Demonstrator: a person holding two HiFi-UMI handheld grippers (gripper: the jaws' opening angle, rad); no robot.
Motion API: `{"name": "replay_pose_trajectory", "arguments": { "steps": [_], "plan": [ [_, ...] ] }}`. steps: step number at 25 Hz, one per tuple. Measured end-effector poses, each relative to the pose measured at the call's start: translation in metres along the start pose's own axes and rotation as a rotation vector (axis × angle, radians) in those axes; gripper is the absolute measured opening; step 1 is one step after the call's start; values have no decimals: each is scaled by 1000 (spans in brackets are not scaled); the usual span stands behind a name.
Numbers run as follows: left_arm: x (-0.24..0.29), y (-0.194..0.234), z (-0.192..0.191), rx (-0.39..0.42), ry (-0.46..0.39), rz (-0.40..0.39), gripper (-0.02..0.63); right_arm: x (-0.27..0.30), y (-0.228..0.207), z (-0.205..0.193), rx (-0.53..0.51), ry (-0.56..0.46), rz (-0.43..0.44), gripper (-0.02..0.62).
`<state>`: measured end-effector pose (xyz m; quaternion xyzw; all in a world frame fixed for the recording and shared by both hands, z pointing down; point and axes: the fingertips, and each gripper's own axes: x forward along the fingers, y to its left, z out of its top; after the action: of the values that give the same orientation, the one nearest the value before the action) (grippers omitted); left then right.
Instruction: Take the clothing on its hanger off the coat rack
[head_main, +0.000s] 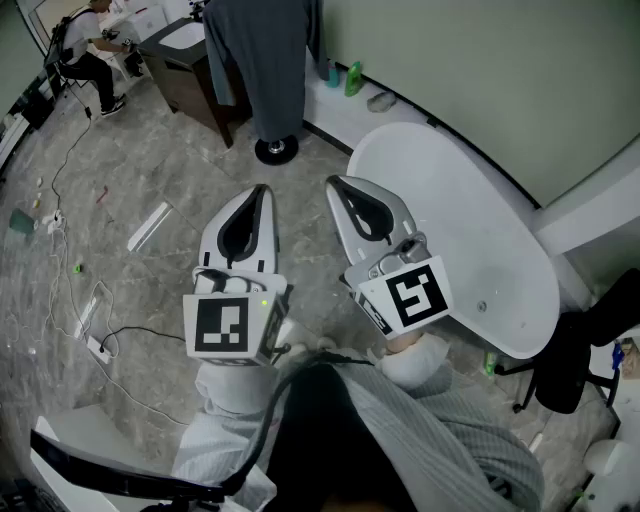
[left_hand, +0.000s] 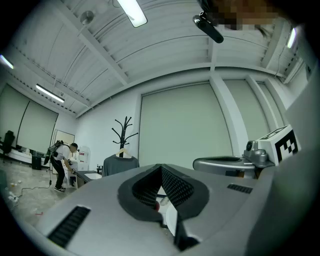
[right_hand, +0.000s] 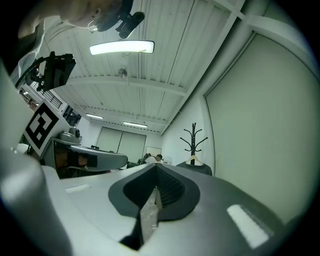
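A dark grey garment (head_main: 262, 60) hangs on a pale hanger (left_hand: 121, 151) from the black coat rack (left_hand: 123, 132), whose round base (head_main: 276, 150) stands on the floor ahead. Both grippers are held side by side, well short of the rack, pointing towards it. My left gripper (head_main: 262, 190) is shut with nothing in it. My right gripper (head_main: 335, 183) is likewise shut and empty. In the right gripper view the garment (right_hand: 200, 168) and the rack (right_hand: 194, 137) show far off, just above the jaws.
A white oval table (head_main: 470, 240) lies close on the right. A dark cabinet (head_main: 185, 70) stands left of the rack, with a person (head_main: 90, 50) beyond it. Green bottles (head_main: 353, 78) sit by the wall. Cables (head_main: 90, 320) trail over the floor at left. A black chair (head_main: 580, 360) is at far right.
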<state>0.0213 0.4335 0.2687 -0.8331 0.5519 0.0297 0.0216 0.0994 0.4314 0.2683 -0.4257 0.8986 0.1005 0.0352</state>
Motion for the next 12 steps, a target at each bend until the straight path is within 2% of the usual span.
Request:
{"name": "replay_pose_trajectory", "arguments": {
  "steps": [12],
  "plan": [
    [22,-7,-6,-3,-2,7,5,3,-26,-12,21,-1,-16,0]
  ]
}}
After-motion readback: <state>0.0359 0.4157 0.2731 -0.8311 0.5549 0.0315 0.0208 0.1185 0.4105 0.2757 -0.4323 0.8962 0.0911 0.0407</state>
